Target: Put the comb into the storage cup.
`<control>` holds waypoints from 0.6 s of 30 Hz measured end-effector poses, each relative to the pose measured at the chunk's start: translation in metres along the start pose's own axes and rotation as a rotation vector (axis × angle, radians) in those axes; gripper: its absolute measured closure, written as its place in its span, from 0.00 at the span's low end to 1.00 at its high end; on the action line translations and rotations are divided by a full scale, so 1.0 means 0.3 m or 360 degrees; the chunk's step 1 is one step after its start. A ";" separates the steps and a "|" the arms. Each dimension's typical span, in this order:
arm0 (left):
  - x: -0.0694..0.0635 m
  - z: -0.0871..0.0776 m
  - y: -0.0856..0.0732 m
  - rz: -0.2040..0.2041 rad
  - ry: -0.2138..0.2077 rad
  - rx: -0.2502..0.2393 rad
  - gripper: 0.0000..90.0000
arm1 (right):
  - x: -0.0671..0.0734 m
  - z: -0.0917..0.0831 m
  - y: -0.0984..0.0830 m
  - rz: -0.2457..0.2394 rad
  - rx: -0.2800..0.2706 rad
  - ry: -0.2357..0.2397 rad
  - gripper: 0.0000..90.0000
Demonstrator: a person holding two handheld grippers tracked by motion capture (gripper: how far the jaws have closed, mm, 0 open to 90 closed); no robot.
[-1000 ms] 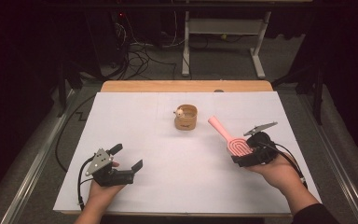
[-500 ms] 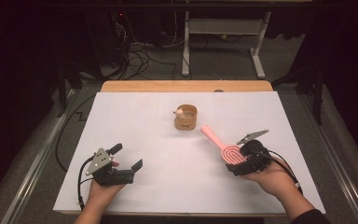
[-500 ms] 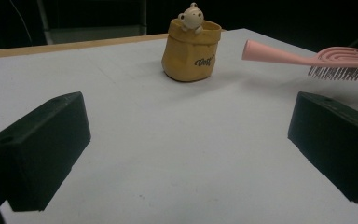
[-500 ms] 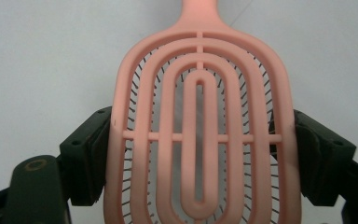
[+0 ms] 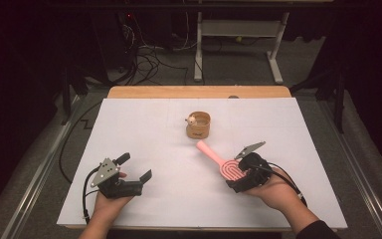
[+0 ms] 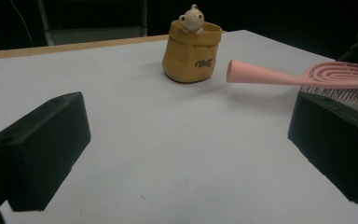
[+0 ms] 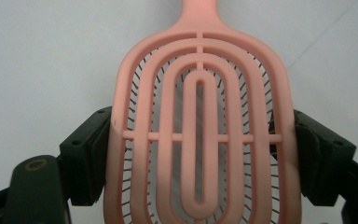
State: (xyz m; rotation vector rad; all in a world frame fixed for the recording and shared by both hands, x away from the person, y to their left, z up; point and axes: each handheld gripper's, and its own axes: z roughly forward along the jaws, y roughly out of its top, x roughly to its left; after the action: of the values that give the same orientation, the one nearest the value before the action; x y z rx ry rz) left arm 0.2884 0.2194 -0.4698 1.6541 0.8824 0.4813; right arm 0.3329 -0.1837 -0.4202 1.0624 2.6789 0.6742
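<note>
My right gripper [image 5: 235, 175] is shut on the head of a pink vented hairbrush [image 5: 218, 159], low over the right front of the white sheet. In the right gripper view the black pads [image 7: 89, 156] press both edges of the hairbrush [image 7: 200, 116], bristles down, handle pointing away. A tan pouch-shaped cup [image 5: 199, 125] with a small bear figure [image 5: 192, 120] on its rim stands at the table's middle, just beyond the handle tip. My left gripper [image 5: 135, 167] rests open at the front left, nothing between its jaws. The left gripper view has the left gripper [image 6: 186, 154], the cup [image 6: 191, 56] and the hairbrush [image 6: 307, 77].
A white sheet [image 5: 154, 129] covers the table, with a wooden strip [image 5: 199, 91] showing at its far edge. Behind the table lie floor cables [image 5: 144, 59] and a desk frame's white legs [image 5: 198, 55].
My right gripper has carried the hairbrush leftward and toward the front edge, a little lower. The left gripper and the cup have stayed put.
</note>
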 end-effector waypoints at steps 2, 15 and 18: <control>0.000 0.000 0.000 0.0003 0.0000 0.0002 0.00 | 0.016 0.007 0.010 -0.0032 0.0007 0.0011 0.22; -0.001 0.002 -0.001 0.0009 0.0001 0.0006 0.00 | 0.083 0.028 0.054 -0.0227 0.0013 0.0108 0.22; -0.002 0.003 -0.001 0.0007 0.0000 0.0007 0.00 | 0.092 0.030 0.059 -0.0255 0.0019 0.0120 0.22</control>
State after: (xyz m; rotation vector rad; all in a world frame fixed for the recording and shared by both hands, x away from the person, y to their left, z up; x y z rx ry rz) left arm 0.2886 0.2184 -0.4704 1.6603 0.8804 0.4830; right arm 0.3264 -0.1503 -0.4197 0.8291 2.7977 0.6810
